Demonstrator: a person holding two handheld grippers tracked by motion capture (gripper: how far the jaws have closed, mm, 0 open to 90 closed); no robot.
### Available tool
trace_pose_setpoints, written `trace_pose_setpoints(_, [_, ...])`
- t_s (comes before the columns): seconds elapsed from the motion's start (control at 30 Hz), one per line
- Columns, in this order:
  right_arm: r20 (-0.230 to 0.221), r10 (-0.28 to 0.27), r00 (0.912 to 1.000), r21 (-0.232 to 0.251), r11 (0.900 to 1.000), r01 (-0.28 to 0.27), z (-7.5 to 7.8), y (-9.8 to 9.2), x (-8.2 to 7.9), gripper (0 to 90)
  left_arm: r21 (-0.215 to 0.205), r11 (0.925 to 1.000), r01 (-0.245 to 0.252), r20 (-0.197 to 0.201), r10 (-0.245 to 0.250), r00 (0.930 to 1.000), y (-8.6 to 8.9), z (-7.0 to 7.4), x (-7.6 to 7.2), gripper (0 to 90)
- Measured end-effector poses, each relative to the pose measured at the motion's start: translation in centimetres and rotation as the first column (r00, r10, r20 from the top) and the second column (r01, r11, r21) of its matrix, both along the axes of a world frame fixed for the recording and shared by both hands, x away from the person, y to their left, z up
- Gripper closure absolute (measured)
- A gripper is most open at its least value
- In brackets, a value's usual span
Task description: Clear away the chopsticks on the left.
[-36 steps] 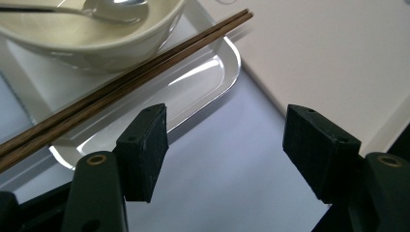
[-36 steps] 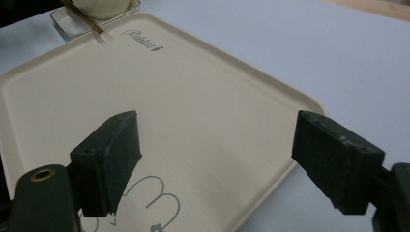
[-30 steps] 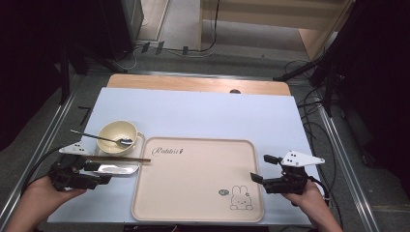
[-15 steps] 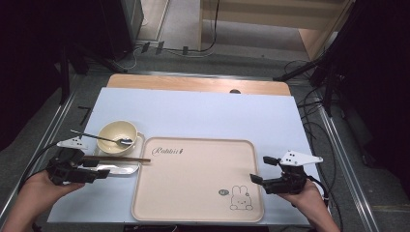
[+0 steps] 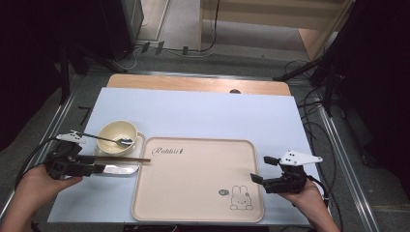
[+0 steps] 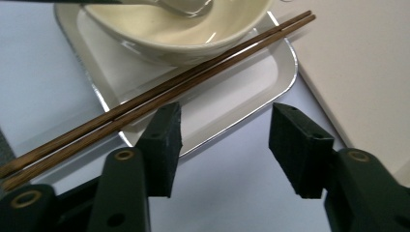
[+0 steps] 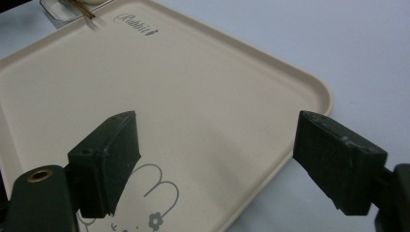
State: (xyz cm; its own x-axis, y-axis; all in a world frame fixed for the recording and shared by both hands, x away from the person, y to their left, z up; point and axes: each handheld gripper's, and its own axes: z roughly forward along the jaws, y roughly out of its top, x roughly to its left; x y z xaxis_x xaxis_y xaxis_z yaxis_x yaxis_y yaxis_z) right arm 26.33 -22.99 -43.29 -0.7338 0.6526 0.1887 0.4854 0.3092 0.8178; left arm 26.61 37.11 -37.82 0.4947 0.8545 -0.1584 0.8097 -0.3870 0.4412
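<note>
Left gripper (image 6: 222, 145) at the near edge of the small metal tray (image 6: 251, 96) — jaws apart, just been closing, the tray rim between them, not yet pinched. Chopsticks (image 6: 159, 92) lie across that tray beside the bowl (image 6: 193, 34). Right gripper (image 7: 212, 164) — jaws wide, empty, over the beige tray's (image 7: 203, 87) corner.

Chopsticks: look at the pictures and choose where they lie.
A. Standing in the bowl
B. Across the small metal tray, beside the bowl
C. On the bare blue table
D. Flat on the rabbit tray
B: in the left gripper view the chopsticks slant across the small metal tray, just in front of the bowl.
</note>
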Motion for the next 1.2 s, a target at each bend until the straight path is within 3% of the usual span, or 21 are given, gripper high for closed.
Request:
trace_pose_setpoints(0.17, [0.001, -0.002, 1.0, -0.003, 1.0, 0.002, 0.0, 0.0, 0.1, 17.1, 0.022, 0.9983, -0.054, -0.006, 0.054, 0.9985, 0.5, -0.1, 0.4, 59.5])
trace_pose_setpoints(0.37, [0.003, -0.003, 1.0, -0.005, 1.0, 0.003, 0.0, 0.0, 0.0, 17.4, 0.038, 0.9919, -0.121, -0.038, 0.122, 0.9918, 0.7, -0.7, 1.4, 75.2])
trace_pose_setpoints(0.57, [0.005, -0.002, 1.0, -0.011, 1.0, 0.002, -0.1, 0.0, 0.0, 18.2, 0.051, 0.9839, -0.171, -0.021, 0.173, 0.9848, 0.7, -0.9, 2.2, 90.0])
trace_pose_setpoints(0.9, [0.005, 0.0, 1.0, -0.017, 1.0, 0.0, -0.1, 0.0, 0.0, 19.0, 0.064, 0.9747, -0.214, -0.013, 0.216, 0.9764, 0.9, -2.1, 3.2, 90.0])
trace_pose_setpoints(1.2, [0.004, 0.002, 1.0, -0.019, 1.0, -0.002, -0.1, 0.1, 0.0, 19.4, 0.085, 0.9719, -0.22, -0.006, 0.221, 0.9753, 0.8, -2.5, 3.6, 90.0])
